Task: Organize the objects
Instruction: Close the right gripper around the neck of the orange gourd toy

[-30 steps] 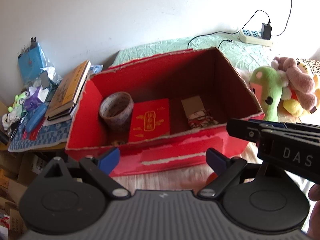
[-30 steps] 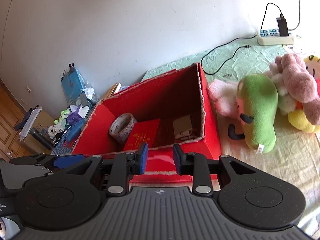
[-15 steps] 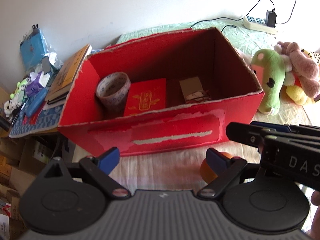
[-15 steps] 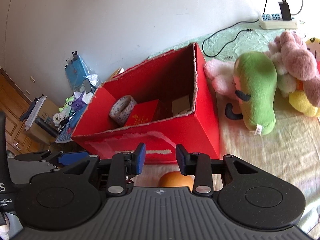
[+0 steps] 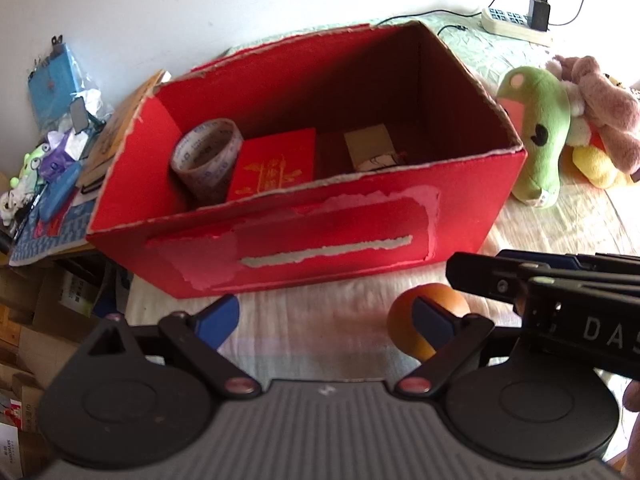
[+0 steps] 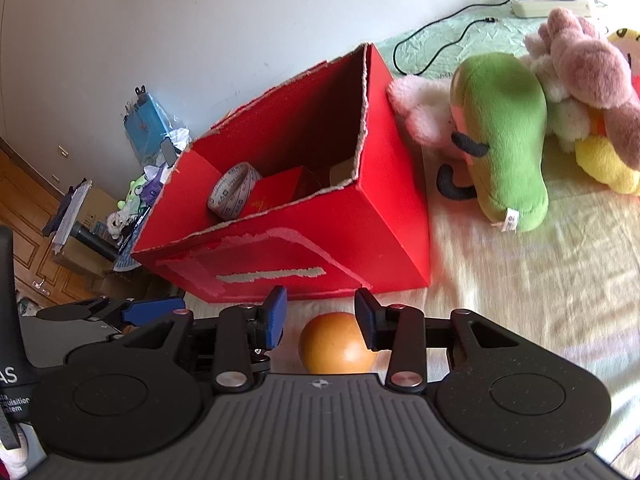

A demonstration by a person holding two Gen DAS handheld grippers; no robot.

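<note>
One red cardboard box (image 5: 328, 236) sits on the bed. Inside it lie three things: one roll of tape (image 5: 206, 156), one red packet with gold print (image 5: 274, 168), and one small brown card box (image 5: 374, 148). One orange (image 6: 336, 344) lies in front of the box. To the right there is one green plush toy (image 6: 504, 136) in a heap with other plush toys, their number unclear. One power strip (image 5: 516, 26) lies at the far edge.
</note>
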